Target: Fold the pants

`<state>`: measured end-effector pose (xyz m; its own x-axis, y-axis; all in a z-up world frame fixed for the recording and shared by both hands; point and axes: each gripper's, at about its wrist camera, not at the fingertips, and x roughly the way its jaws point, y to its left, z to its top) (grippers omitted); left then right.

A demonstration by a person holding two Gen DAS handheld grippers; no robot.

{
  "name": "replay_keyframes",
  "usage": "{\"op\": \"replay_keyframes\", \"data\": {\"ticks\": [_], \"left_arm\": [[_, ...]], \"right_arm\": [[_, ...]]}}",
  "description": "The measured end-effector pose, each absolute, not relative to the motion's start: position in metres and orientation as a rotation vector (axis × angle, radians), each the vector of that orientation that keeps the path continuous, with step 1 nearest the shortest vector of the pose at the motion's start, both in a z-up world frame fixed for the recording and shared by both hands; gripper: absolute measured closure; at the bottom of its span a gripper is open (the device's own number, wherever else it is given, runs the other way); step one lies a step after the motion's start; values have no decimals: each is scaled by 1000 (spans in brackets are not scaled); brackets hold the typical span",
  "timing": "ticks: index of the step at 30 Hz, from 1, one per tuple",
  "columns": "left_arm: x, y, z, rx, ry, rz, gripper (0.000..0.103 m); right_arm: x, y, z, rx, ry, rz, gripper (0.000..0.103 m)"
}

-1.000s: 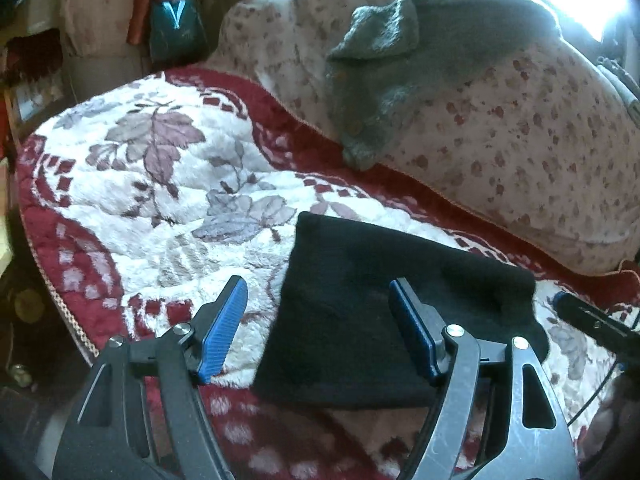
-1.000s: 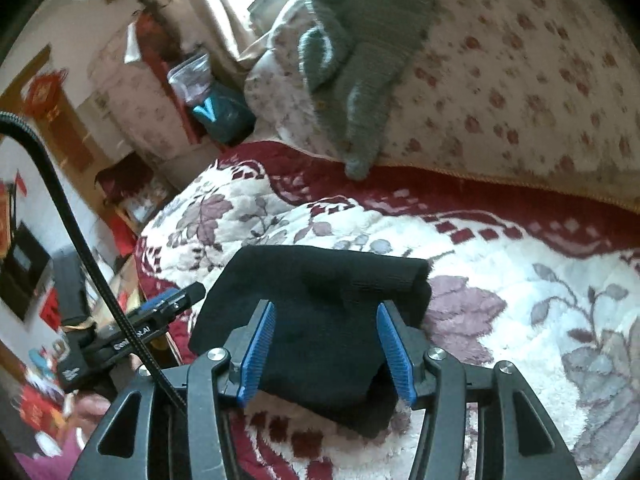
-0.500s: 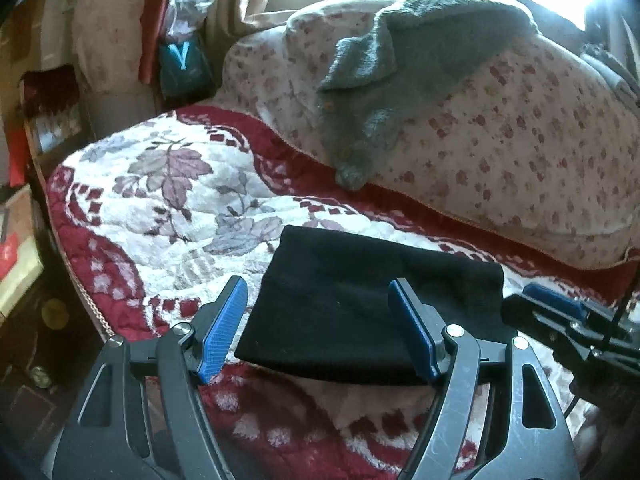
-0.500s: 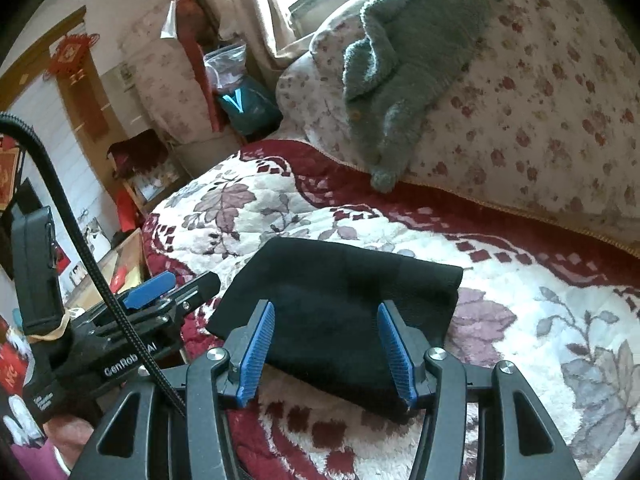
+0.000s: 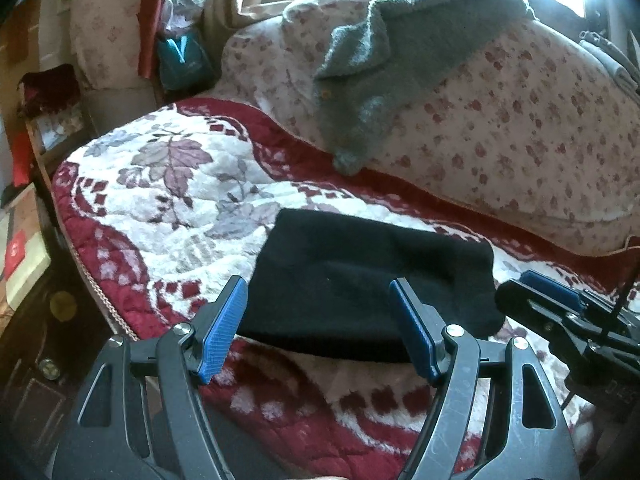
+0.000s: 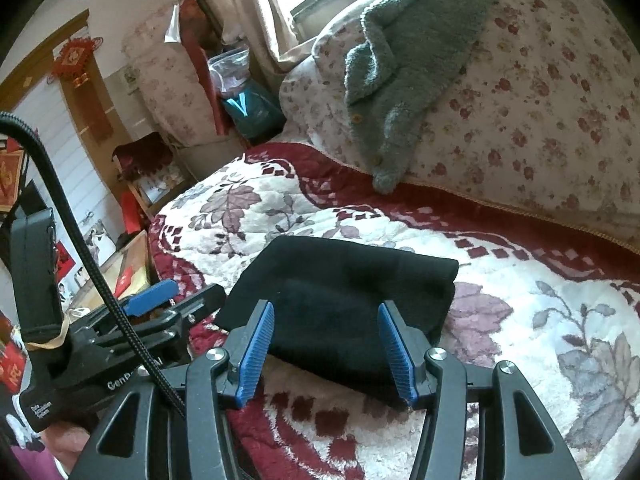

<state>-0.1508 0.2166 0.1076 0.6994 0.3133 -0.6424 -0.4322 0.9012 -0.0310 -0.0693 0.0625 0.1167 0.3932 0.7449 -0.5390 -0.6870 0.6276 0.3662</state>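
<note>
Sunlit from the window behind, our bed wears a plush red-and-white blanket with purple leaf patterns (image 5: 168, 184), reaching to the bed's near edge. Against the far side we see a large cream quilt with small red flowers (image 5: 520, 128), and draped over it a fuzzy grey-green knitted cardigan (image 5: 384, 60). Near the bed's front edge lie the folded black pants (image 5: 360, 280), a flat compact rectangle on the blanket (image 6: 280, 208); the pants (image 6: 340, 292) touch neither tool. Our left claw (image 5: 320, 332) hangs just before them, blue pads wide apart and holding nothing. Our right claw (image 6: 326, 352) hovers likewise, spread apart and unladen, with the left claw (image 6: 160, 300) beside it.
</note>
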Motion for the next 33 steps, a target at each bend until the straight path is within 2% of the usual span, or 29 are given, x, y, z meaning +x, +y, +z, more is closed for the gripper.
{"op": "replay_keyframes", "data": {"ticks": [33], "left_arm": [[-148, 220, 104, -212, 679, 417, 29]], "right_arm": [[-67, 71, 104, 95, 782, 917, 51]]}}
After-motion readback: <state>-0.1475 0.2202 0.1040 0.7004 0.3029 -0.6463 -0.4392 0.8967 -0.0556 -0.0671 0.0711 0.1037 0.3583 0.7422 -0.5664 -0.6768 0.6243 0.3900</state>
